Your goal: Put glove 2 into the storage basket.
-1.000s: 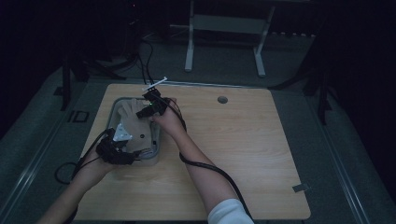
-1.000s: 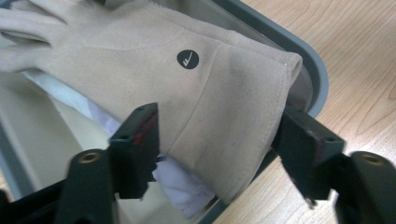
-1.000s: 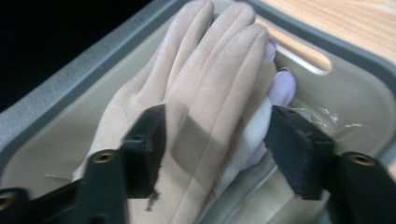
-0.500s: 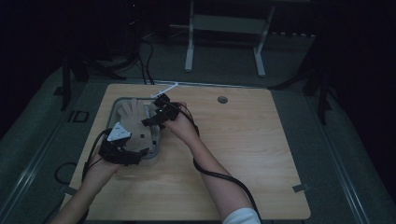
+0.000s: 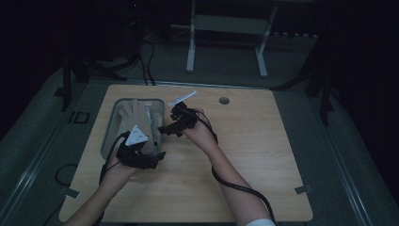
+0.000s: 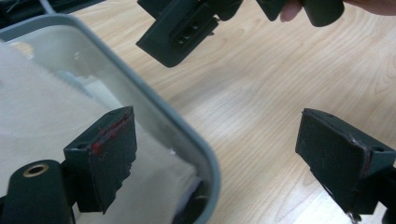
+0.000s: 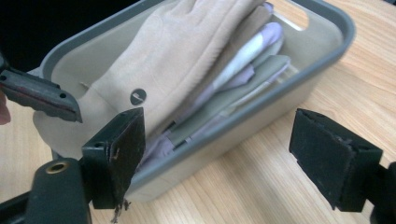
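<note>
While both hands hang by the grey bin (image 5: pixel 109 134) at the table's (image 5: pixel 263 155) left side, the beige glove (image 7: pixel 154 70) lies inside it on top of folded pale cloths (image 7: pixel 243 70), draped over the near end. Left gripper (image 5: pixel 143 157) sits at the bin's near end, jaws wide, just been opening, nothing btwn them; in its own view one jaw hangs over the glove, the other over bare wood. Right gripper (image 5: pixel 165 129) hovers just beside the bin's right wall, jaws wide too, just been opening, empty. A white strip (image 5: pixel 182 98) lies beyond the bin, a round hole (image 5: pixel 224 100) near the far edge. Room's dark; what's under the glove is hard to make out.
</note>
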`<state>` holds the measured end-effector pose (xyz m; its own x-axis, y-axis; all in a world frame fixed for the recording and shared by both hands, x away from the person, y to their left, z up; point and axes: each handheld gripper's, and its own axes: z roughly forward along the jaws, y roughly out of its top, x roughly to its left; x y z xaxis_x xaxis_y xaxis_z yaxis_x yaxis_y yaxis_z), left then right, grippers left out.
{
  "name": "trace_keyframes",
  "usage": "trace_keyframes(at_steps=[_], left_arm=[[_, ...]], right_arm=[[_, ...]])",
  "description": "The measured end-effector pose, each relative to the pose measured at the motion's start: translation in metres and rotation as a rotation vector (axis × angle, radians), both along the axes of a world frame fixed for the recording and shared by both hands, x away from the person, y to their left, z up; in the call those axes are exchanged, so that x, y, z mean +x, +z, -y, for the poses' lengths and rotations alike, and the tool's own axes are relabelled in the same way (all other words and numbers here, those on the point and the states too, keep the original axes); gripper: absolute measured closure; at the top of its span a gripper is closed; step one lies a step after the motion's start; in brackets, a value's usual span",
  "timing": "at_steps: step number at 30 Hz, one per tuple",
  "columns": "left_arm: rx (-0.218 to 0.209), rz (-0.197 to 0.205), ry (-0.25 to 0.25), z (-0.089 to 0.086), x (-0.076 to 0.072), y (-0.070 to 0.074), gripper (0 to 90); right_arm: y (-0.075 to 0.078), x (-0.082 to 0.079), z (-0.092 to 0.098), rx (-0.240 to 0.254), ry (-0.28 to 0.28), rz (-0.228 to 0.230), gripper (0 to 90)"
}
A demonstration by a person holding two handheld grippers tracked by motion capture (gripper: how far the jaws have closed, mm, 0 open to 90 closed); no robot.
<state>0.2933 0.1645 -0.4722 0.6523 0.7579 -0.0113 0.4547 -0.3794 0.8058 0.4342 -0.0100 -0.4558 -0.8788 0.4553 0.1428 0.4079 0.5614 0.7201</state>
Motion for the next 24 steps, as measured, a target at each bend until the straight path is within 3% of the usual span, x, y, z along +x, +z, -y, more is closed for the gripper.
trace_keyframes(at_steps=[4,17,24], left_arm=[[0.015,-0.003,-0.031,0.012,0.001,-0.002,13.1],[-0.016,-0.021,-0.093,0.041,0.002,-0.010,13.1],[-0.006,-0.033,-0.131,0.054,0.001,-0.018,13.1]], right_arm=[[-0.003,-0.005,0.012,-0.010,0.004,-0.004,18.3],[-0.011,-0.016,0.046,-0.029,0.001,-0.008,18.3],[-0.023,-0.022,0.064,-0.031,-0.008,-0.014,19.1]])
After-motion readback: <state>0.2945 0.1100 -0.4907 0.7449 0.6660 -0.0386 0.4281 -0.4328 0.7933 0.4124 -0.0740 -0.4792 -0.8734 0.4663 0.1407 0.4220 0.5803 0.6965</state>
